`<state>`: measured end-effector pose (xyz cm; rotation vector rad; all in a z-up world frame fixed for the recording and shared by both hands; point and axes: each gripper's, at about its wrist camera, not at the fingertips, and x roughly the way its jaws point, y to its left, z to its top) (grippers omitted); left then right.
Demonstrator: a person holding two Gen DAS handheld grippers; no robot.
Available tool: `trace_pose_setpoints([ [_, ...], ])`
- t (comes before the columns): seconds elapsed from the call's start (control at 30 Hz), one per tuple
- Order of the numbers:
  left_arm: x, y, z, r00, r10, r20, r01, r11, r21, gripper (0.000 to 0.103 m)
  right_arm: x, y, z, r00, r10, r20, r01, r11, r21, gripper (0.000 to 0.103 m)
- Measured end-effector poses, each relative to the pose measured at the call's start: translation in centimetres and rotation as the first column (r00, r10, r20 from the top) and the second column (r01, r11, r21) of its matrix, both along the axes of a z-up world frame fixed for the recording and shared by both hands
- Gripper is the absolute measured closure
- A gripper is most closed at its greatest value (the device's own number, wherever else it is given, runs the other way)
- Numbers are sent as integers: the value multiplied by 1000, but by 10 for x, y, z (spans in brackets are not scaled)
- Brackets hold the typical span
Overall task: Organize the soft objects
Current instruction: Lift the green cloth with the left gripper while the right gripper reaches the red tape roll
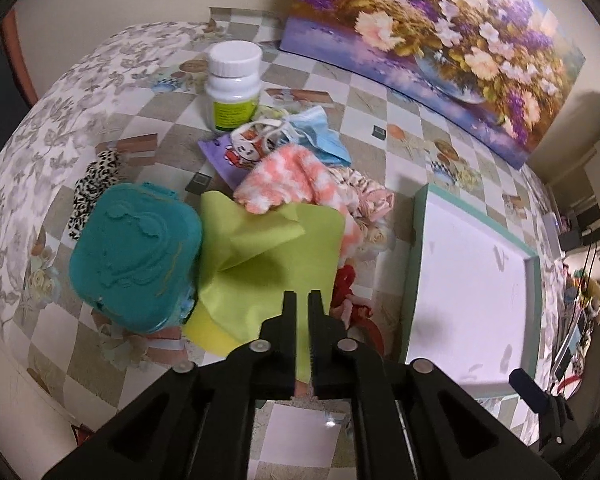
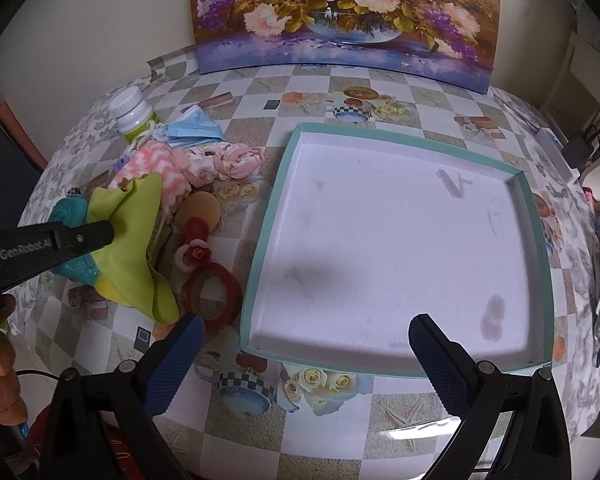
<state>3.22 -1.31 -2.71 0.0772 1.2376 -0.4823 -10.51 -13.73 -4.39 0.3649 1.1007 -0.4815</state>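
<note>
Two grippers here: the left gripper [image 1: 301,300] is pinched tight on the green cloth [image 1: 268,248], which sits in the pile of soft stuff right beside the teal case [image 1: 136,256]. The right gripper [image 2: 306,332] has its jaws wide apart over the near rim of the tray [image 2: 256,240], with the pile off at its 10 o'clock.
</note>
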Motion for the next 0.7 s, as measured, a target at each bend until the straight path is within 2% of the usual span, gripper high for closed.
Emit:
trace_pose_setpoints([
  [0.07,0,-3,-3,1000,-9,-4,9,1000,6,67,0,0,-1,1000,-2,-3,2,1000,2,0],
  [0.13,1,-7,-8,1000,-20,-5,20,999,27,54,0,-1,-1,1000,-3,-5,3,1000,4,0],
  [0.2,2,-11,-12,1000,-30,-1,30,998,52,52,1,-3,-2,1000,-6,-12,7,1000,9,0],
  [0.27,3,-16,-20,999,-44,-12,45,996,79,45,2,-5,-3,1000,-7,-12,7,1000,14,0],
  [0.4,6,-20,-29,999,-44,-24,47,993,107,42,7,-9,-8,999,-17,-31,18,1000,22,0],
  [0.6,6,-23,-37,998,-55,7,53,982,184,43,8,-9,-11,999,-14,-37,15,1000,20,0],
  [0.7,7,-22,-41,999,-51,13,47,975,218,53,8,-9,-13,999,-10,-41,11,1000,18,0],
])
